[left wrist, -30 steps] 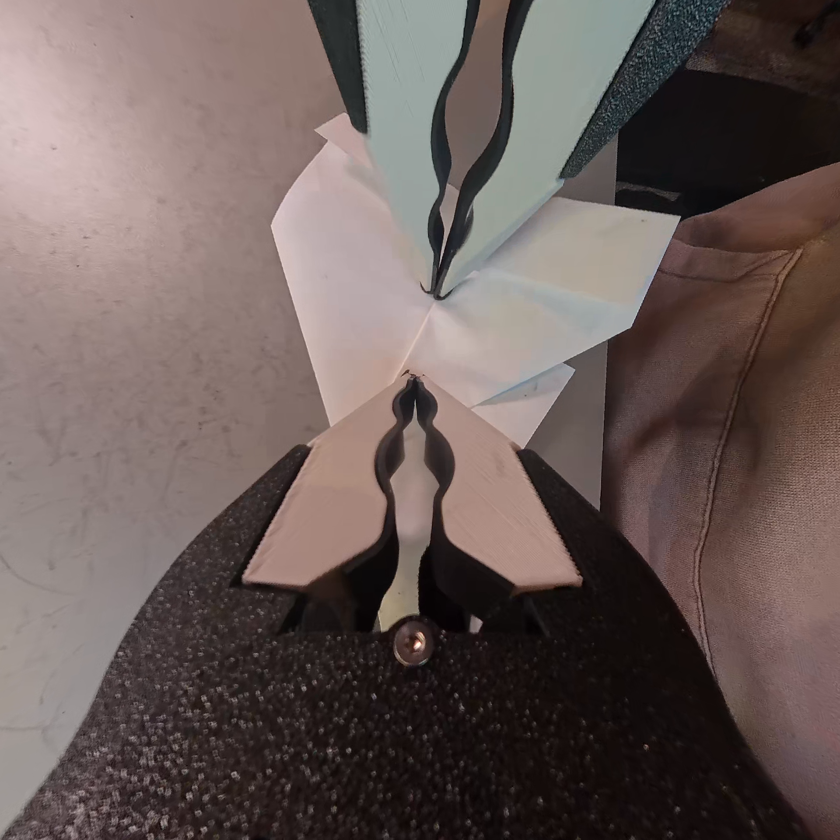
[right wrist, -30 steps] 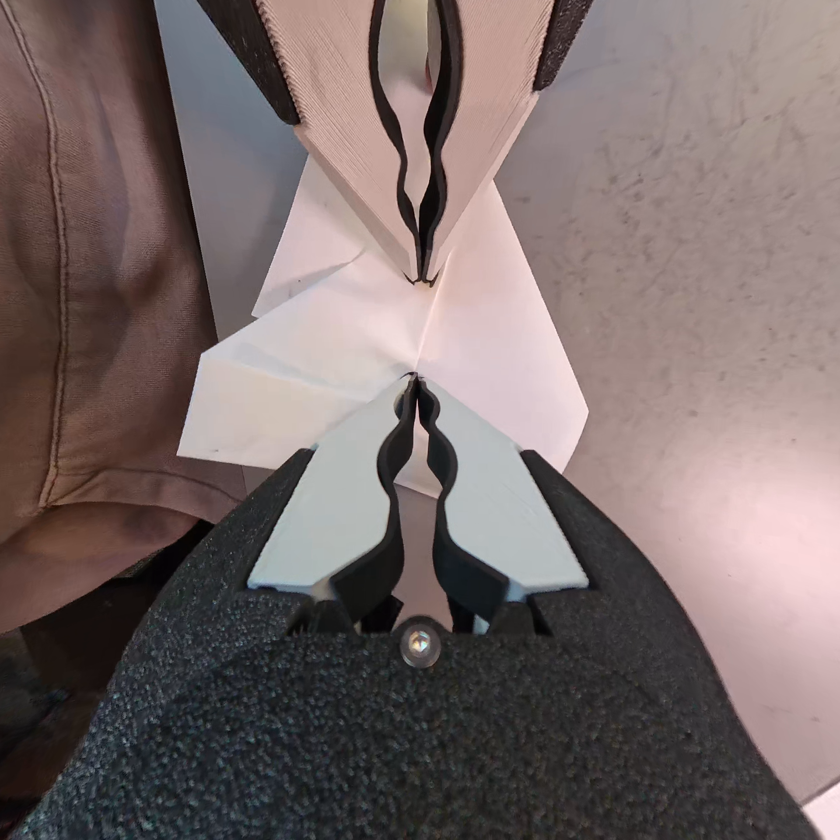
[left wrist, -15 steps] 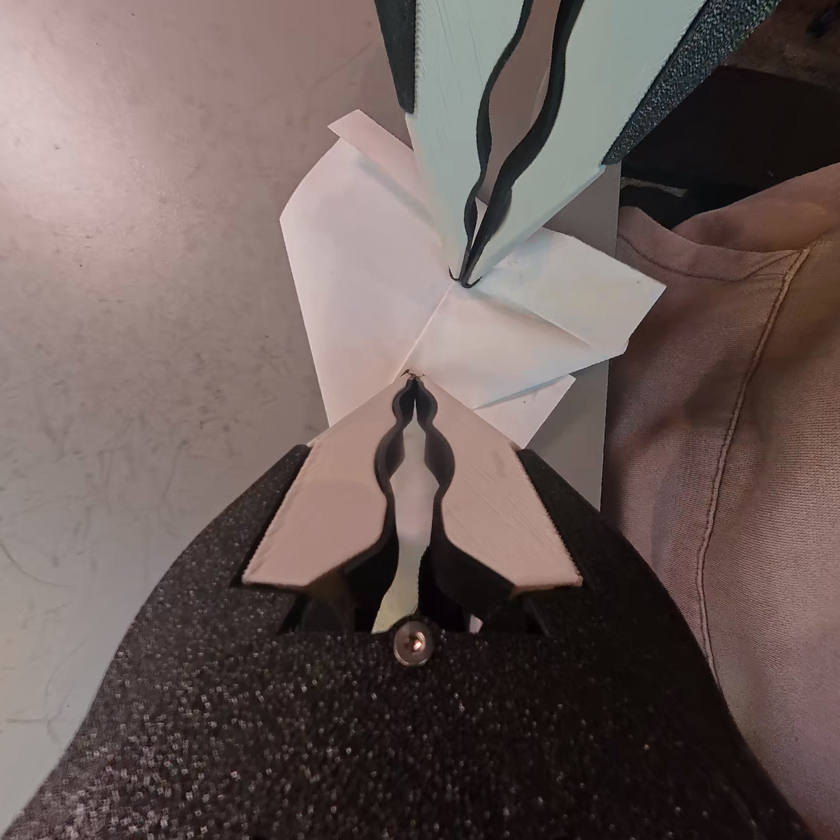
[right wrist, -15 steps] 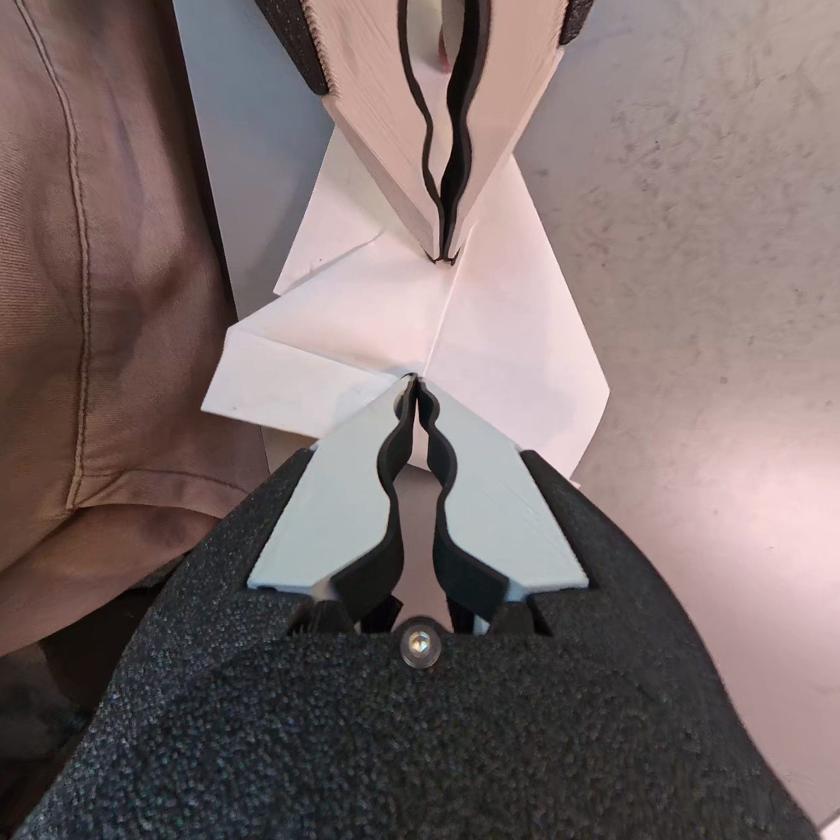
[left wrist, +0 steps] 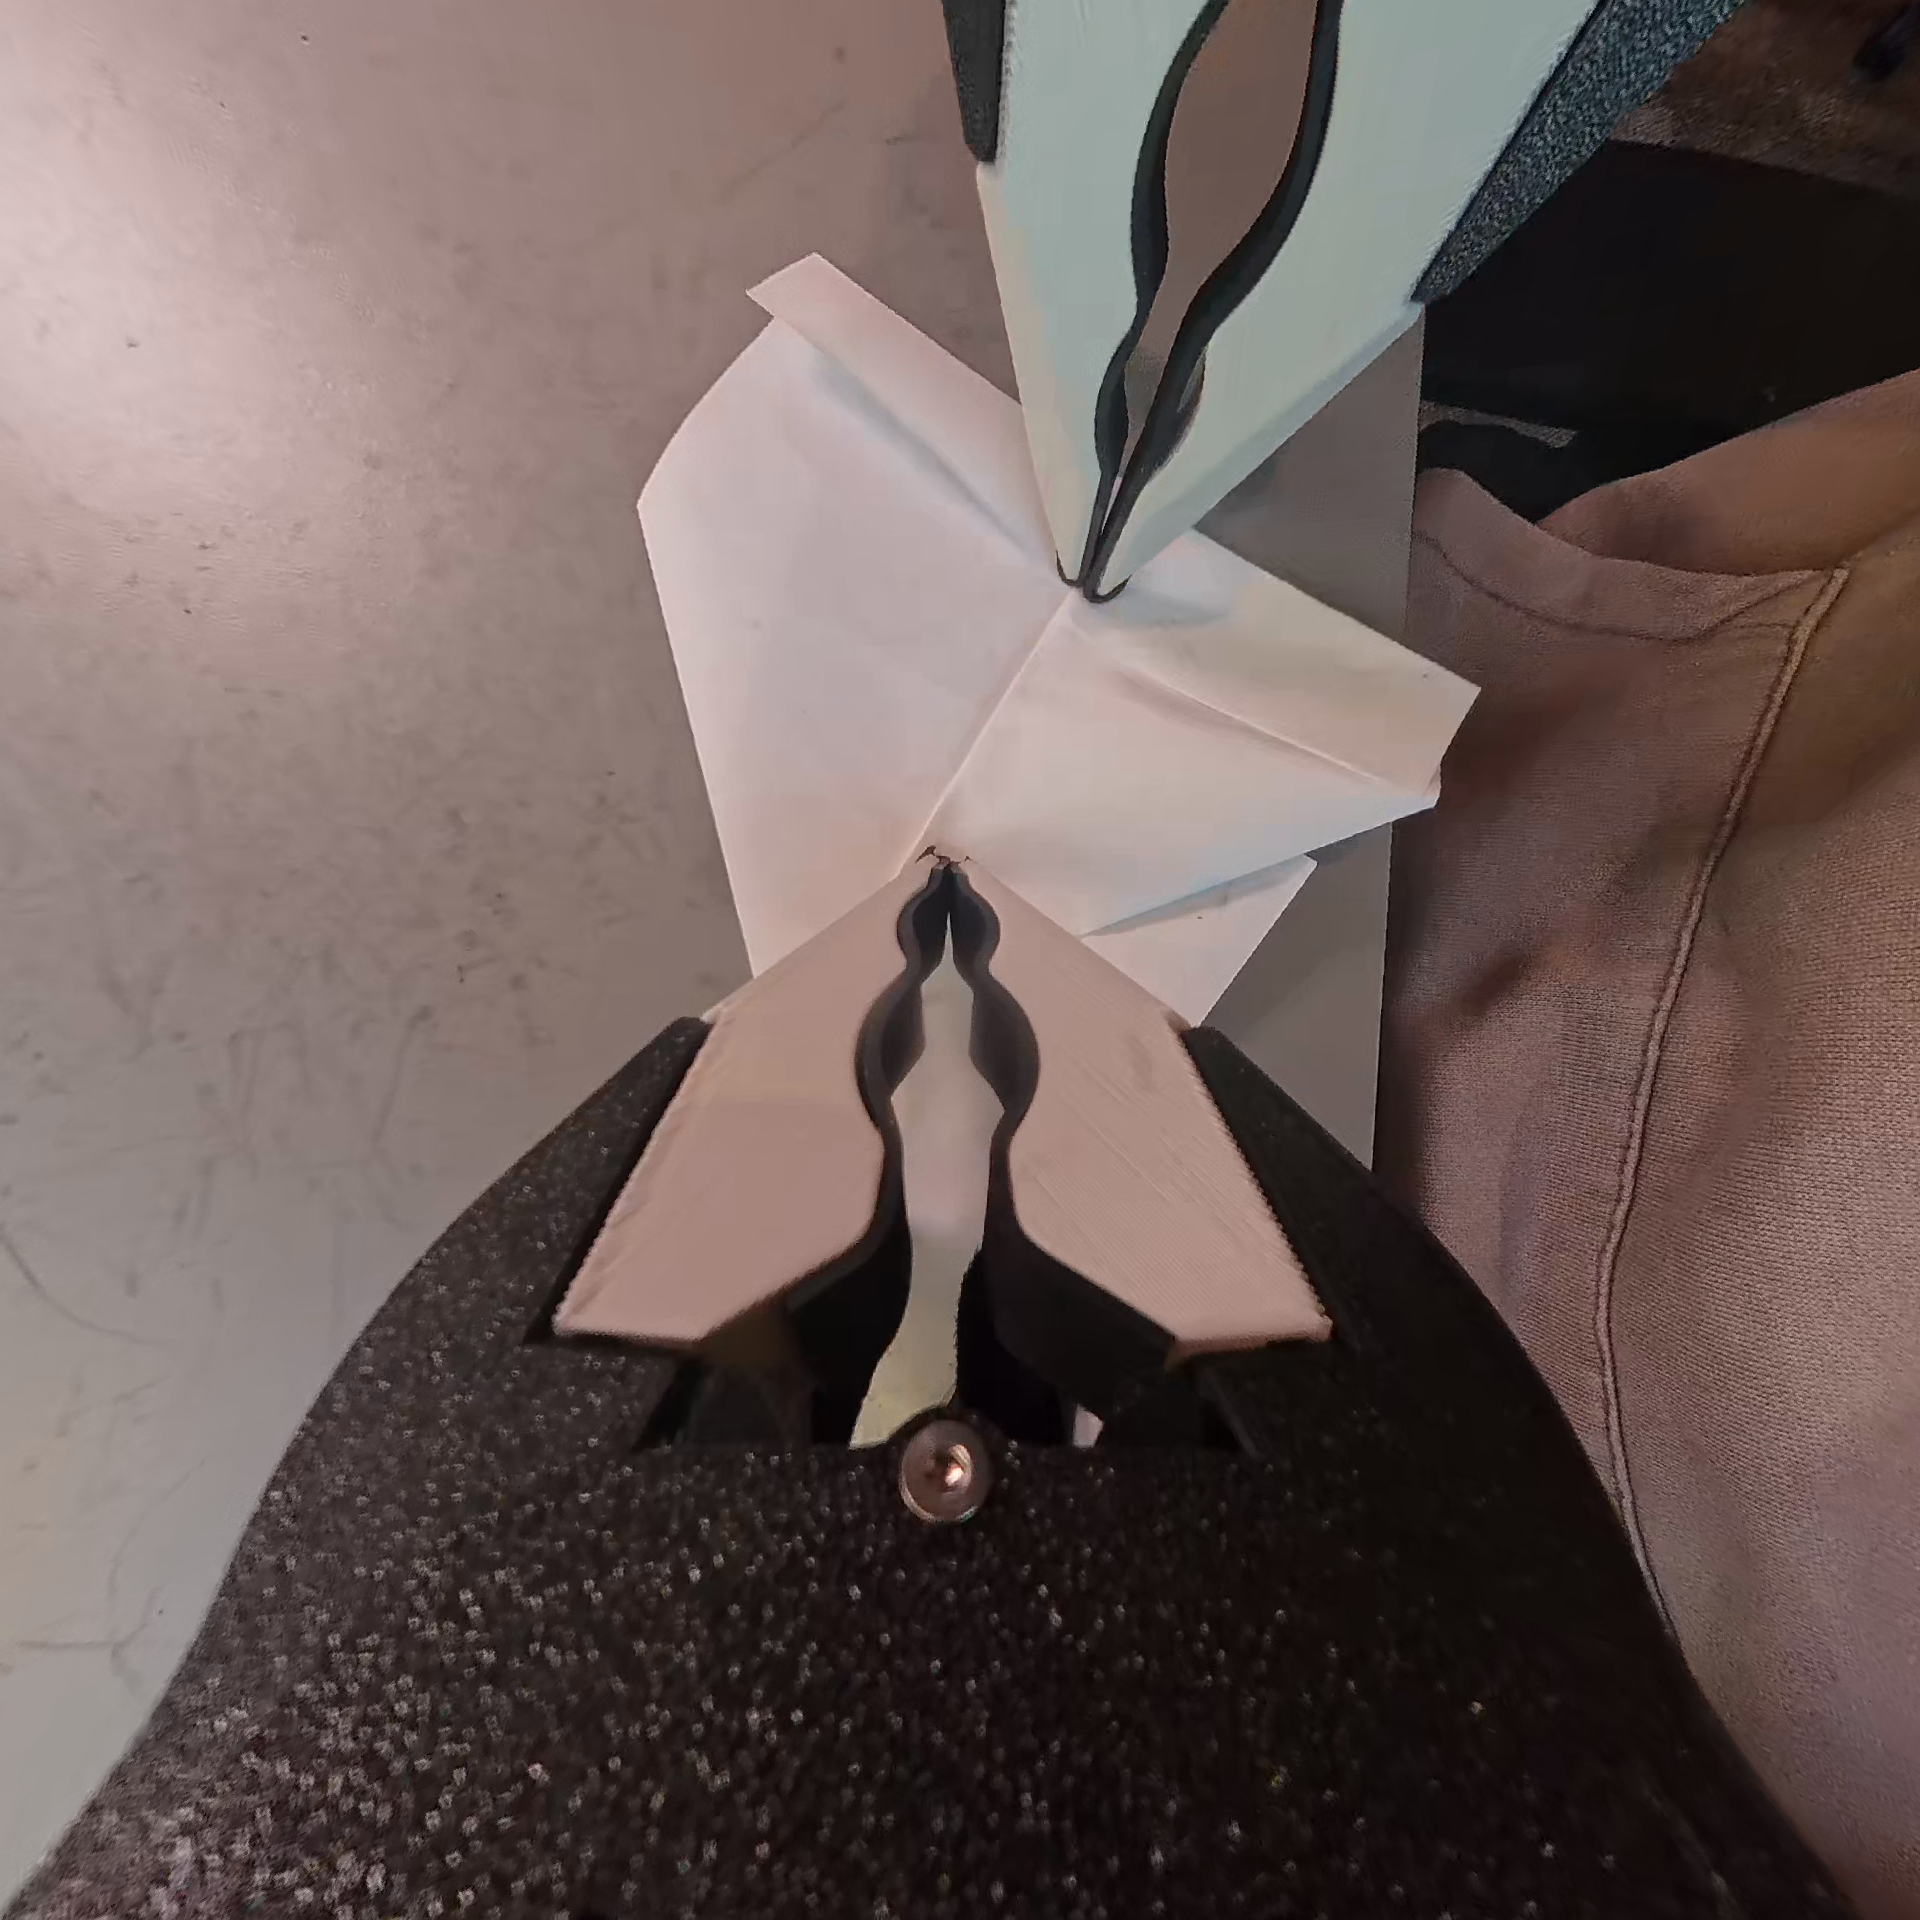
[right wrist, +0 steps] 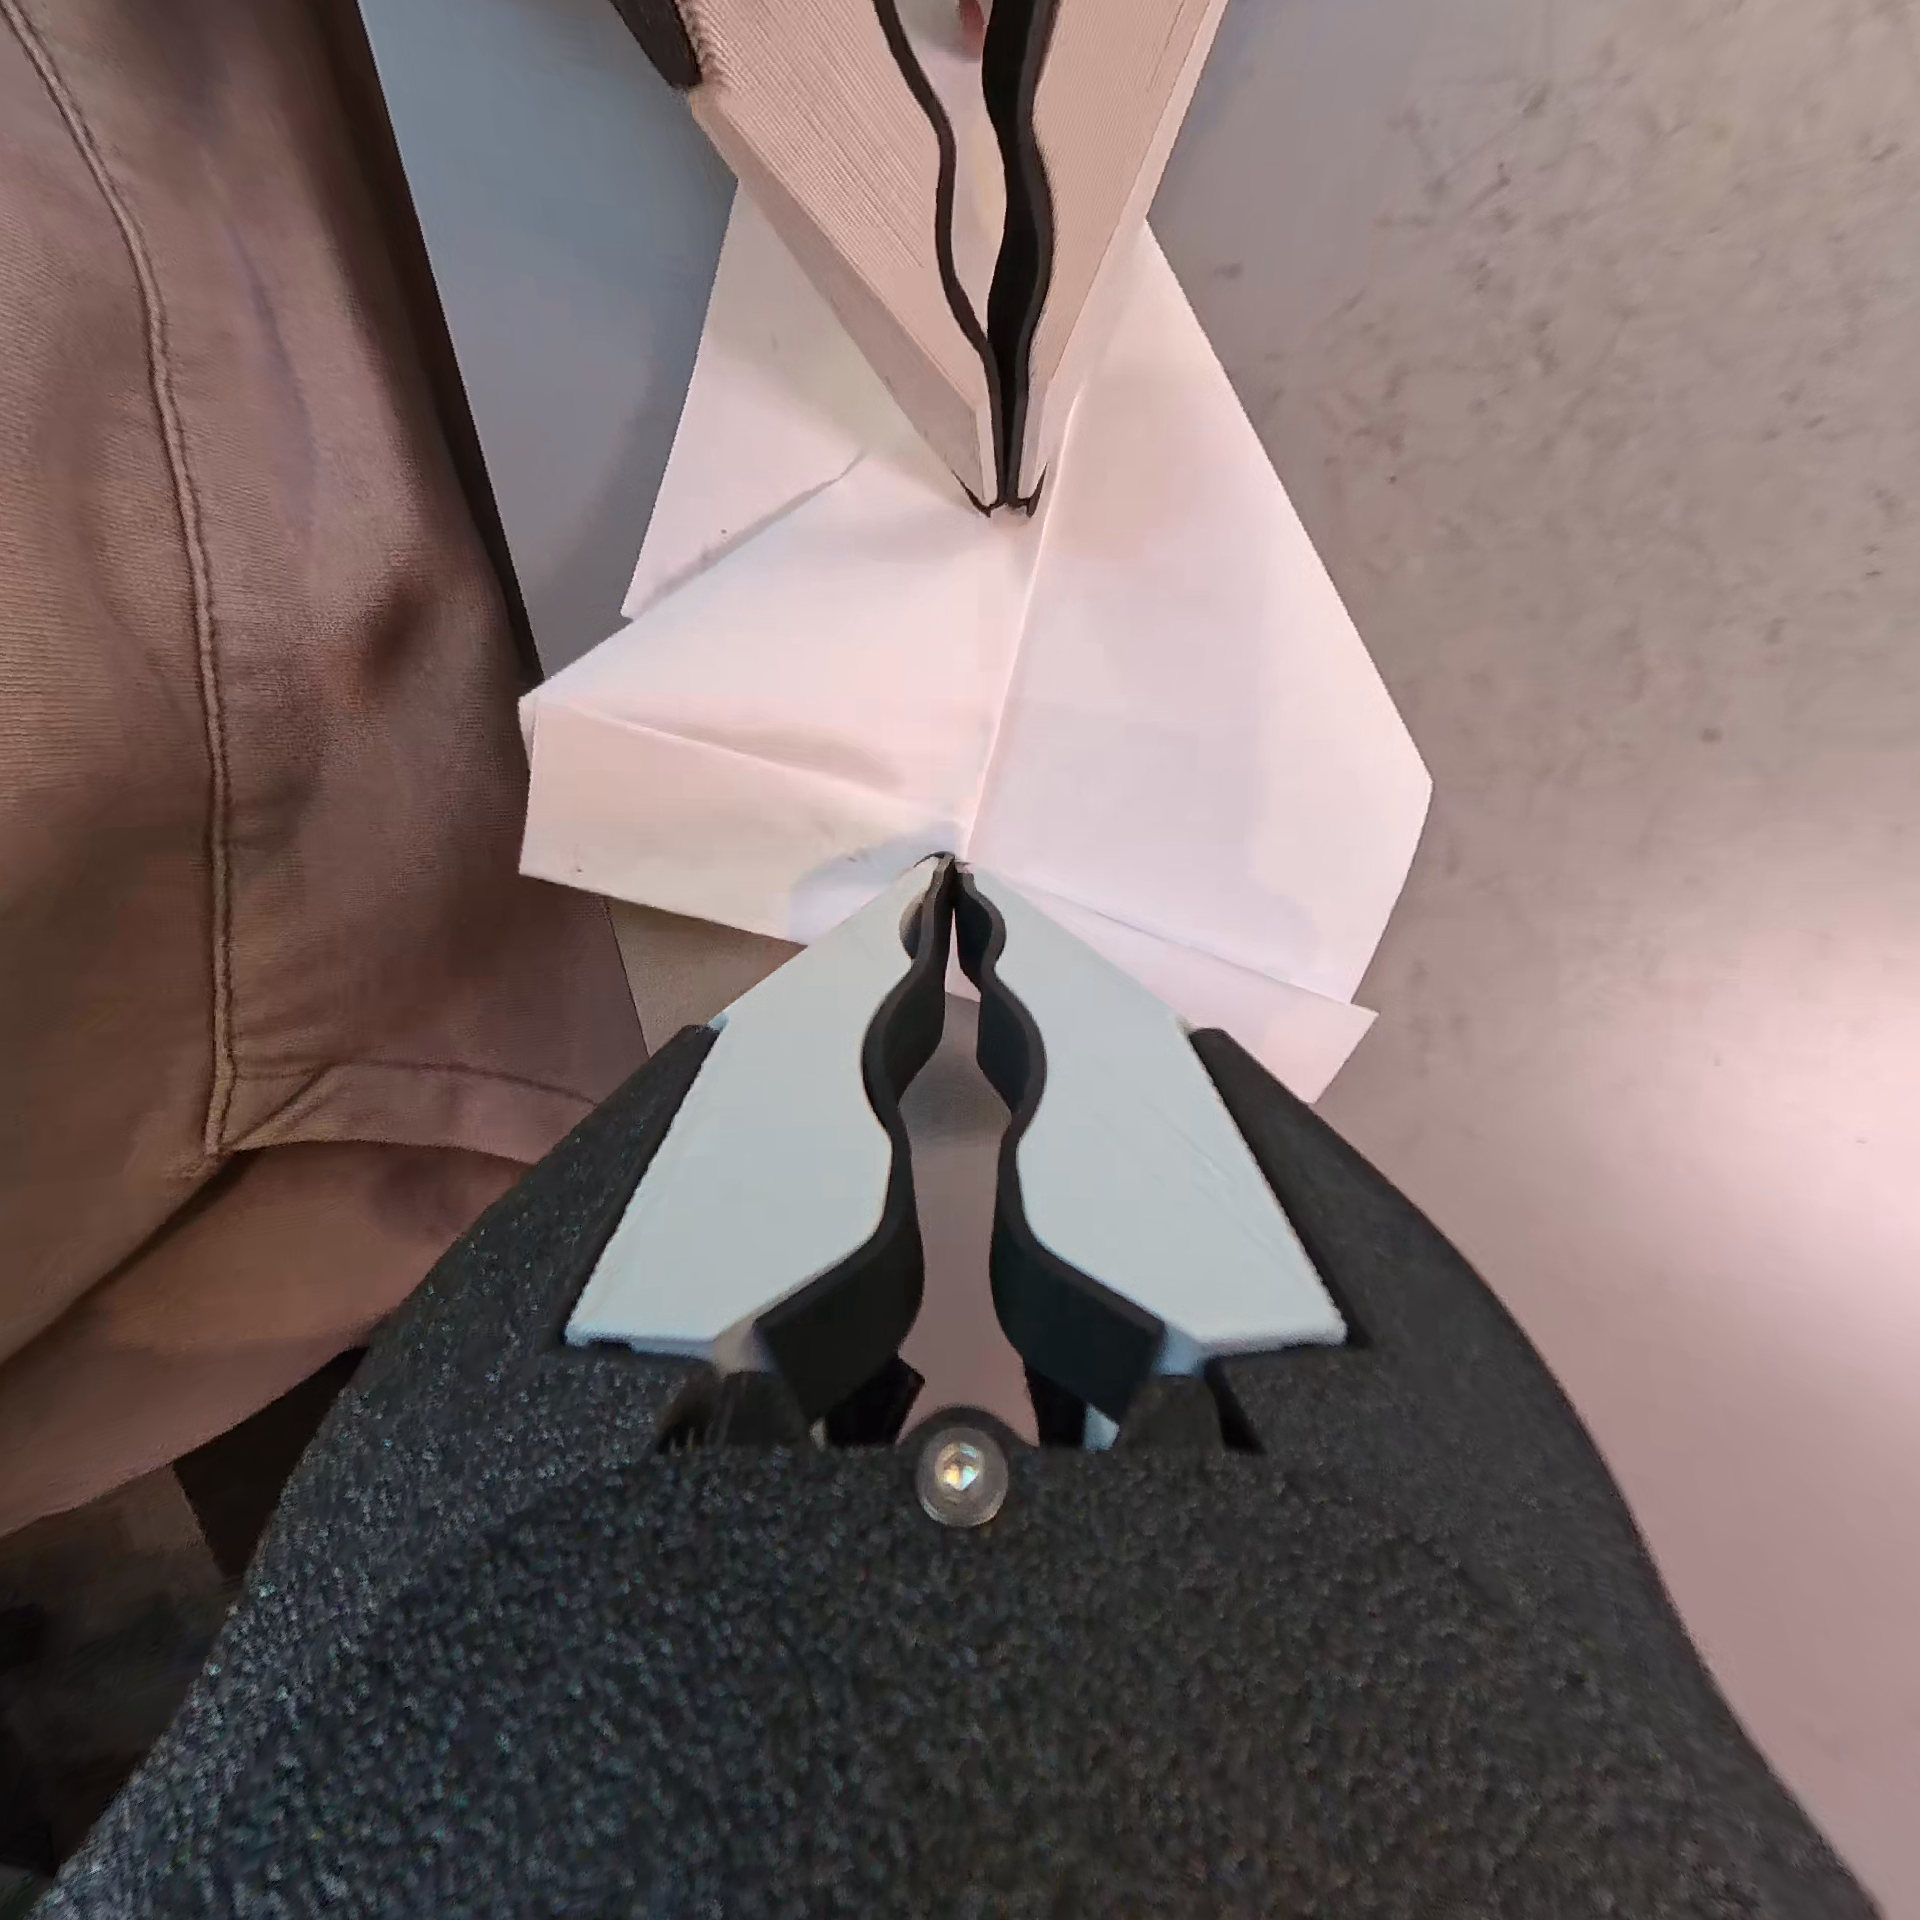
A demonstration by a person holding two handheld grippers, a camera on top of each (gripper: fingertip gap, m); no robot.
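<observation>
A folded white paper (left wrist: 831,623), creased into wing-like flaps, hangs between my two grippers above a grey tabletop. My left gripper (left wrist: 943,868), with beige fingers, is shut on the paper's near fold. My right gripper (left wrist: 1086,592), with pale blue fingers, comes in from the top of the left wrist view and is shut on the far end of the same central fold. In the right wrist view the paper (right wrist: 1195,707) spreads between my right gripper (right wrist: 948,864) at the bottom and my left gripper (right wrist: 1006,507) at the top. Both pinch the crease.
The grey mottled tabletop (left wrist: 312,623) fills the left side; its edge (left wrist: 1392,935) runs beside a person's brown fabric garment (left wrist: 1662,1039). The same garment (right wrist: 208,623) and tabletop (right wrist: 1610,520) show in the right wrist view. A dark space (left wrist: 1662,312) lies beyond the table edge. My hands' fingertips stand some 7 cm from each other.
The two grippers have drawn farther apart along the fold, and the paper has spread out and tilted a little between them. Both stay shut on it.
</observation>
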